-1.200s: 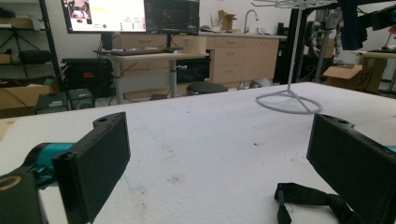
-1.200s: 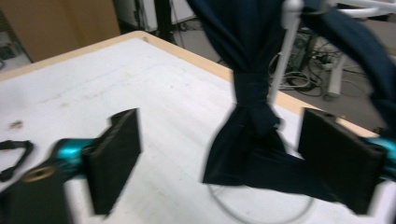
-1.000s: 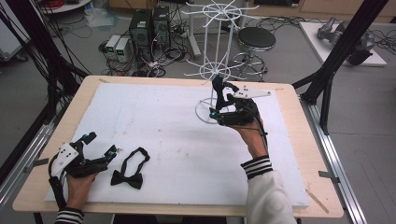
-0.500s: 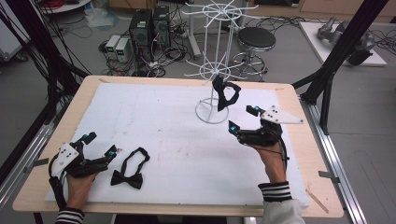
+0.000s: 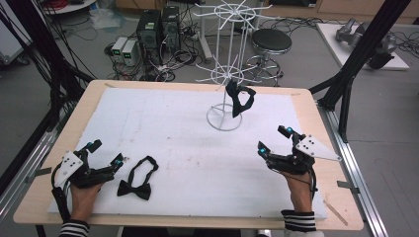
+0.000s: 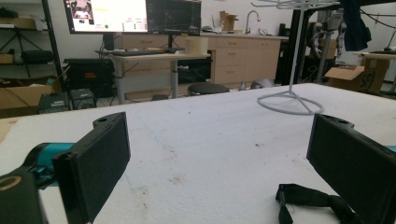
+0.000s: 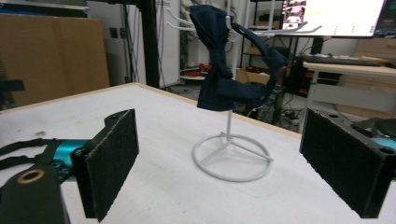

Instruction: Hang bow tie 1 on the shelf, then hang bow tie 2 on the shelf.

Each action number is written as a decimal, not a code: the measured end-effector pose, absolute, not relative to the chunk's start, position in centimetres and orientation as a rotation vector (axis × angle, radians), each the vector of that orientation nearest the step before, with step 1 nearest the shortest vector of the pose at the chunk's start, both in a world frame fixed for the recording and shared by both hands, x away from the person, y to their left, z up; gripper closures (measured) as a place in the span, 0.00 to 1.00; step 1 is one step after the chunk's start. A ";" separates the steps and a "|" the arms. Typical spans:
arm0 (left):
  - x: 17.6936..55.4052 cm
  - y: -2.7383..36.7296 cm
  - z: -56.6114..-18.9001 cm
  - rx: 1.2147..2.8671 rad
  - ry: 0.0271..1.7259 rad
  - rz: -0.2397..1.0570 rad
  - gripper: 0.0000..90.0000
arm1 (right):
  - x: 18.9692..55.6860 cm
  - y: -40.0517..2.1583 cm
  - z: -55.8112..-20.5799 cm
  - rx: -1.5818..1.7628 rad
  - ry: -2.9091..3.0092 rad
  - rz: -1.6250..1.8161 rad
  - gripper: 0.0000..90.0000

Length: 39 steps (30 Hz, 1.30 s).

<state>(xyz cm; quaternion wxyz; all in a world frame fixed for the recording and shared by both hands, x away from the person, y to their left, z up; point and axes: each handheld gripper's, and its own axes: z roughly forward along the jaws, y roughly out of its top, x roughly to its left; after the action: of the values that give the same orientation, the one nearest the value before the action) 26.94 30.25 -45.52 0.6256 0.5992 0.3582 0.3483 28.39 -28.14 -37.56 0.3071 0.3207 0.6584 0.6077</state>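
1. So, my right gripper is sitting low over the white mat toward the right side, jaws spread wide with nothing between them.
2. In the right gripper view I'm looking straight between the two black pads at the white wire rack. Its ring base rests flat on the mat, well apart from the jaws.
3. One dark bow tie is hanging on a lower prong of that rack, draped down beside the centre pole, clear of the mat. Up close in the right gripper view it looks navy, strap looped over the hook.
4. My left gripper is down at the near left corner of the mat, jaws also wide and holding nothing.
5. Second bow tie lies flat on the mat just beside the left gripper, on its right, the strap loop pointing away from me and the bow part nearer the table edge.
6. In the left gripper view a bit of that strap shows at the bottom, right by the right-hand jaw. Can't tell if it's touching the pad or just next to it.
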 end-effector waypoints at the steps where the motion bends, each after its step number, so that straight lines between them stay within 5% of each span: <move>1: 27.0 30.3 -45.5 1.371 0.825 0.794 0.07 | 28.3 -28.3 -37.7 0.850 1.724 1.608 0.12; 32: 26.8 30.7 -43.6 1.384 0.774 0.756 0.07 | 26.6 -30.0 -40.1 0.941 1.657 1.604 0.12; 39: 26.8 30.5 -41.9 1.610 0.678 0.682 0.07 | 26.5 -30.2 -40.4 0.949 1.666 1.594 0.12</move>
<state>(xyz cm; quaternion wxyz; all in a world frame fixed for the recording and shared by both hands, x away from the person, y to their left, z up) 26.83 30.48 -41.94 0.5916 0.6922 0.2913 0.2933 26.48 -30.21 -40.41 0.3185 0.3608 0.6333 0.6061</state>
